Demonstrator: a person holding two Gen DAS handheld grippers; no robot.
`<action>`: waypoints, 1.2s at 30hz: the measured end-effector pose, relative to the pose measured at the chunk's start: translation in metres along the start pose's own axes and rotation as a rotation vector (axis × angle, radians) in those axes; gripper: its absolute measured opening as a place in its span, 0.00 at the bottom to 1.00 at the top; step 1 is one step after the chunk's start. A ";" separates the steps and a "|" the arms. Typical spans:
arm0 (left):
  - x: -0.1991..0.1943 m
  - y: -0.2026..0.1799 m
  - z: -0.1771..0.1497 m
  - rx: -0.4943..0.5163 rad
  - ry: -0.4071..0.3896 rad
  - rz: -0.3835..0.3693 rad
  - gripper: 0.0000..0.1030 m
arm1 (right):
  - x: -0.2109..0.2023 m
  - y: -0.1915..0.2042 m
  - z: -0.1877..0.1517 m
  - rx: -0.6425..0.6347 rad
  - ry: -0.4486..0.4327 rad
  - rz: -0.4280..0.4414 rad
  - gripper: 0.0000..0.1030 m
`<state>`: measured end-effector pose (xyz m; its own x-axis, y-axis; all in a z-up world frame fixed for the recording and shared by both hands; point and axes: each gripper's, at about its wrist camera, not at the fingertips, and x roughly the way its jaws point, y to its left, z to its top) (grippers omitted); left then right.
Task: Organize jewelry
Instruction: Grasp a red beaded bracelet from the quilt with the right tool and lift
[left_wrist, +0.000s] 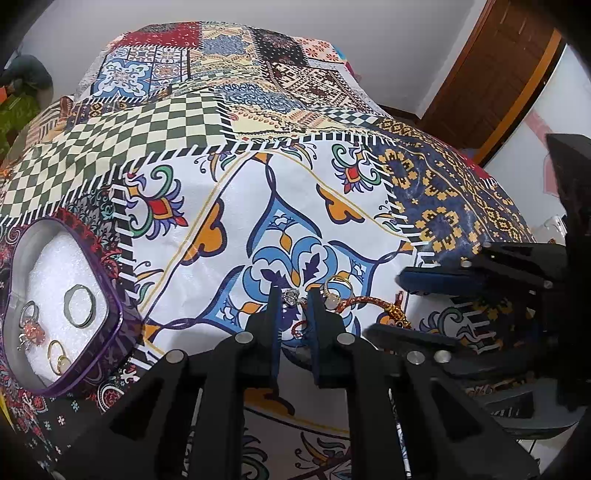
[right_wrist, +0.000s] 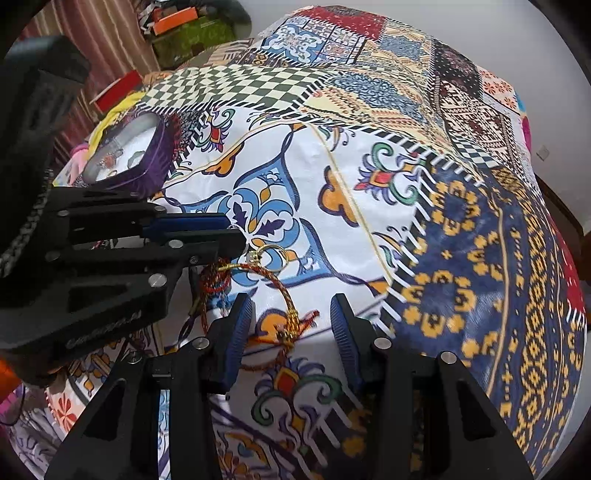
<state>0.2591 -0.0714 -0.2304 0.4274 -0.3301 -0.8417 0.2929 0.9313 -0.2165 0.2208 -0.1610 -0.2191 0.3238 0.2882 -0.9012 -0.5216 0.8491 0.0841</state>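
A silver heart ring (left_wrist: 293, 296) lies between the tips of my left gripper (left_wrist: 294, 294), whose jaws are drawn in narrow around it. Just right of it are a gold ring with a pale stone (left_wrist: 334, 291) and a red-and-gold cord bracelet (left_wrist: 369, 301). My right gripper (right_wrist: 291, 308) stands open over the bracelet (right_wrist: 286, 295), its knot between the fingers. The gold ring (right_wrist: 271, 253) lies beyond it, by the left gripper (right_wrist: 236, 232). At the left, a purple-rimmed tin (left_wrist: 115, 314) with white foam holds a grey band (left_wrist: 79, 302), an orange-stone ring (left_wrist: 33, 328) and a gold ring (left_wrist: 59, 358).
A patchwork-print cloth (left_wrist: 258, 110) covers the whole surface and drops away at its edges. A brown wooden door (left_wrist: 498, 74) stands at the back right. Green and orange boxes (right_wrist: 192, 33) and a striped curtain (right_wrist: 96, 44) are behind the tin (right_wrist: 159, 158).
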 end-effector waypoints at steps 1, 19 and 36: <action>-0.002 0.000 -0.002 -0.004 -0.003 0.001 0.11 | 0.001 0.001 0.001 -0.006 0.003 0.004 0.30; -0.082 0.017 -0.011 -0.045 -0.148 0.061 0.11 | -0.012 -0.002 0.004 0.052 -0.074 -0.028 0.05; -0.124 0.016 -0.025 -0.064 -0.207 0.092 0.11 | -0.100 0.015 0.007 0.027 -0.293 -0.072 0.04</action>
<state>0.1897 -0.0114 -0.1419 0.6178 -0.2619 -0.7414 0.1926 0.9646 -0.1803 0.1863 -0.1740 -0.1245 0.5751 0.3393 -0.7444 -0.4692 0.8822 0.0396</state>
